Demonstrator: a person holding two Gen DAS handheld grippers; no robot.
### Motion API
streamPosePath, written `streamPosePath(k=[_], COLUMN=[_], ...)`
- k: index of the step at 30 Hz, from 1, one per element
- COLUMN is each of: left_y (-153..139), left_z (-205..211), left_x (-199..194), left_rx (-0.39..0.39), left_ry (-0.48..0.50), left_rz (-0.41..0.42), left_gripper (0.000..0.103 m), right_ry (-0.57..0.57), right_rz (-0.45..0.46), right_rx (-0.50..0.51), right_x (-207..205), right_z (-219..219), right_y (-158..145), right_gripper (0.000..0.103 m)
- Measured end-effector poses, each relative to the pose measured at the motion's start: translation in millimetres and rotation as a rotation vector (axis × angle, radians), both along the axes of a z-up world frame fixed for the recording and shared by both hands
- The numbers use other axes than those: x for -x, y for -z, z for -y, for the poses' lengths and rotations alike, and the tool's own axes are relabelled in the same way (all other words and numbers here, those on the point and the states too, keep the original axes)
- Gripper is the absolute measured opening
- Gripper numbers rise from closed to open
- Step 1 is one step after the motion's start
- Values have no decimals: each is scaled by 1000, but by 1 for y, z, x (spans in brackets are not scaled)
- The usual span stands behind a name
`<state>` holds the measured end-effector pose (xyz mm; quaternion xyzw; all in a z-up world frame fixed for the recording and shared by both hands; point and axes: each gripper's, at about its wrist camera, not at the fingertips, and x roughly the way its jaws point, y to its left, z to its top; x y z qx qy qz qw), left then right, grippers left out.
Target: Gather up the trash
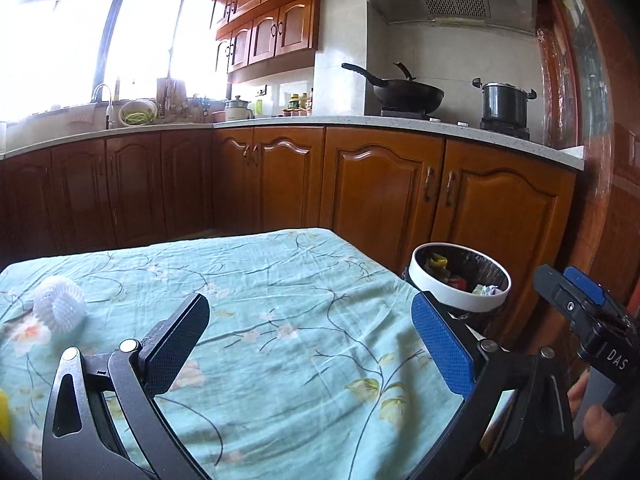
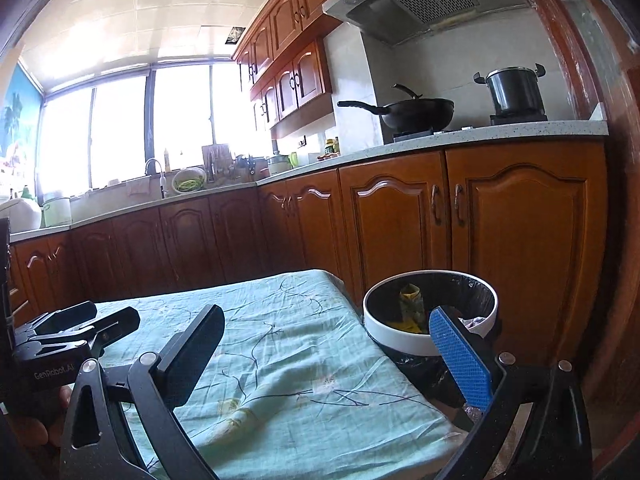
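Your left gripper (image 1: 310, 334) is spread wide with nothing between its jaws, one finger faced in black mesh, the other in ribbed blue rubber. Your right gripper (image 2: 328, 350) is spread just as wide and also carries nothing. Both hang over the table (image 1: 280, 280), which is draped in a wrinkled pale green cloth printed with thin branches and blossoms. On that cloth, toward the left in the left wrist view, lies a white foam net (image 1: 60, 302), round and lattice-textured. At the very left edge a yellow blur shows; you cannot tell what it is. Just beside the table's right corner stands the trash bin (image 2: 400, 338), a round white ring lined with a glossy black bag, holding crumpled wrappers. Beyond it run glossy wooden cabinets (image 1: 380, 188) with arched panels, a speckled countertop, a black wok (image 1: 408, 94) and a dark steel pot (image 1: 504, 102).
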<state>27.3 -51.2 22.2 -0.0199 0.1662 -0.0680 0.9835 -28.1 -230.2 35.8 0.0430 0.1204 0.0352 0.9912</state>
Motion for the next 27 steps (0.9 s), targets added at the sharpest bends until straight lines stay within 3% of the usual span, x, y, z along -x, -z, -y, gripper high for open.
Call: streamPosePath(k=[27], left_y=[9], left_z=[2], left_x=[13], left_rx=[-49], left_ry=[-74], left_rz=[-6], left_gripper=[103], right_ry=[3], right_rz=[-12], right_rx=[-17], right_x=[4], right_z=[1], right_y=[5], right_gripper=[103])
